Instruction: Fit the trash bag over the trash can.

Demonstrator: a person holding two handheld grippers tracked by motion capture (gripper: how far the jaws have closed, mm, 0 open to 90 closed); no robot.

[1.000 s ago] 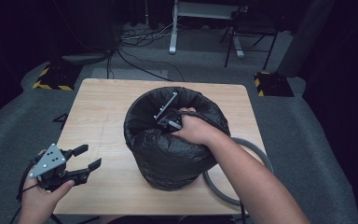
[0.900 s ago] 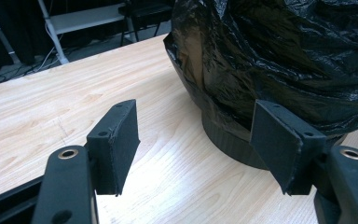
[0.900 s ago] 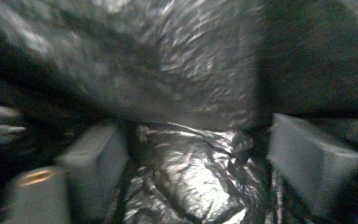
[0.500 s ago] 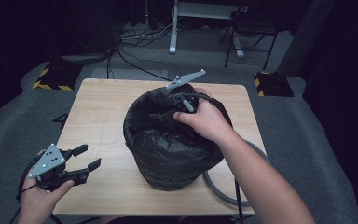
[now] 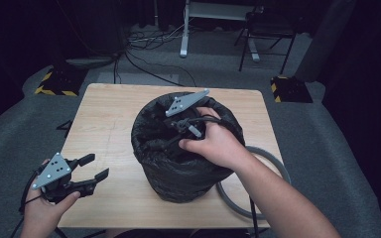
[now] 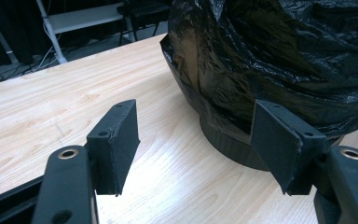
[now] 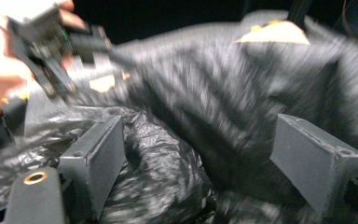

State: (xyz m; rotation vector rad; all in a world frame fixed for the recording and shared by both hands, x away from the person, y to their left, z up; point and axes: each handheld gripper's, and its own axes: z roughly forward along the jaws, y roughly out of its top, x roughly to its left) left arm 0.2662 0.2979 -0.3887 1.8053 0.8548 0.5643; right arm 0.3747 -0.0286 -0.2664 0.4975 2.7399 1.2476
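A wooden desk (image 5: pixel 114 119) stands in a dark room, and in the middle of it sits a round bin lined with a crinkled black bag (image 5: pixel 178 158), the liner folded over the rim and hanging down the sides. The right hand (image 5: pixel 218 144) is up at the bin's mouth, holding the right gripper (image 5: pixel 166 141) tipped down into the opening, its grey three-cornered plate (image 5: pixel 186 102) poking up above the rim. From that gripper's own camera the jaws stand wide apart with nothing between them, only rumpled black plastic below, and the picture there is smeared with blur. Over at the near left corner of the desk, the left hand (image 5: pixel 44 208) holds the left gripper (image 5: pixel 92 168) low, just above the wood, pointed toward the bin and well clear of it. Its jaws are spread wide too, empty, framing bare woodgrain and the foot of the bin. A grey ring (image 5: pixel 278 168) peeks out behind the right forearm at the desk's right edge. Beyond the desk, cables (image 5: pixel 144 54) trail across the grey carpet.
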